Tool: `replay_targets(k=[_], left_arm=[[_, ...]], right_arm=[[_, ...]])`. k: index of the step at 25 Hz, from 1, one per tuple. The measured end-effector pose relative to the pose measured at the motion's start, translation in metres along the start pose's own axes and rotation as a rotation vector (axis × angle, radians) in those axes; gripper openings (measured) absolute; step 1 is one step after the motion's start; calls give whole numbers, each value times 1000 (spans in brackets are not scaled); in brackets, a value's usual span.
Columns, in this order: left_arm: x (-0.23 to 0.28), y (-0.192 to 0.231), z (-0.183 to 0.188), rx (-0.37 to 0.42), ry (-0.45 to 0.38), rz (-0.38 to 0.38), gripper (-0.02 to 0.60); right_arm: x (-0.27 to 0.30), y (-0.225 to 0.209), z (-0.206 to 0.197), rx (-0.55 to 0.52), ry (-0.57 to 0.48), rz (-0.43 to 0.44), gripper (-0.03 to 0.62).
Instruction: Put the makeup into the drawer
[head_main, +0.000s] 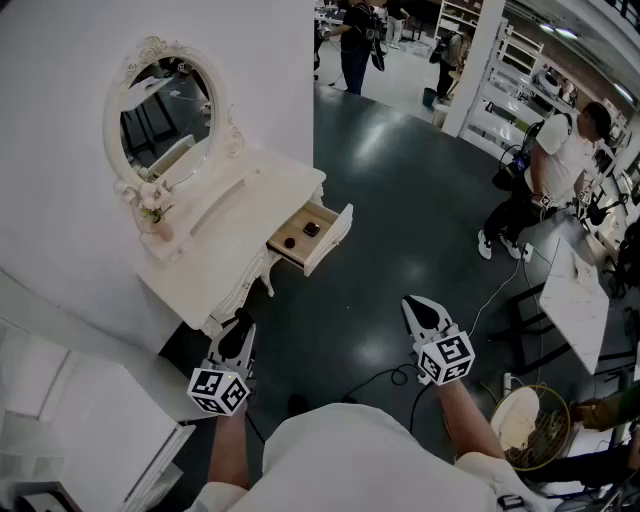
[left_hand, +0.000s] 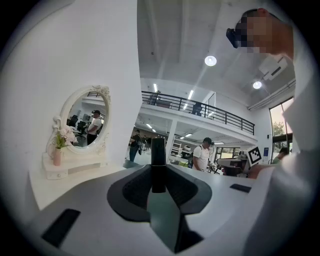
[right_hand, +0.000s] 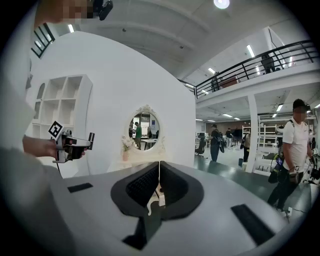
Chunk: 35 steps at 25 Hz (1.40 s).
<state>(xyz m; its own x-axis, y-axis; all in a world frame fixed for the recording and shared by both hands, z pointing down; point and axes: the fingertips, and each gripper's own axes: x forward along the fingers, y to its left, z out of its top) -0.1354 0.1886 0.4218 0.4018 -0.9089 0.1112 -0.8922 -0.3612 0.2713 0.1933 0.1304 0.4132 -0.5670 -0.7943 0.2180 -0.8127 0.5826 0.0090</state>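
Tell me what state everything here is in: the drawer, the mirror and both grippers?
Drawer: pulled open, small items inside.
Left gripper: shut on the black makeup tube, which stands upright between its jaws.
Right gripper: shut, nothing held.
Mirror: upright on the dressing table.

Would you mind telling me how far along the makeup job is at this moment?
Done: the drawer is open, with two small items inside. In hand: the left gripper is shut on a dark tube; the right gripper is shut and empty. Left: bring the tube to the drawer and release it there.
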Motion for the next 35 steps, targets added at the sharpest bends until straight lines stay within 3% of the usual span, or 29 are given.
replay_targets(k=[19, 35], left_arm=[[18, 28, 5, 3, 22, -52, 95], [11, 74, 8, 11, 67, -141, 95]], right_arm=[[26, 4, 1, 38, 10, -51, 31], [52, 61, -7, 31, 57, -83, 31]])
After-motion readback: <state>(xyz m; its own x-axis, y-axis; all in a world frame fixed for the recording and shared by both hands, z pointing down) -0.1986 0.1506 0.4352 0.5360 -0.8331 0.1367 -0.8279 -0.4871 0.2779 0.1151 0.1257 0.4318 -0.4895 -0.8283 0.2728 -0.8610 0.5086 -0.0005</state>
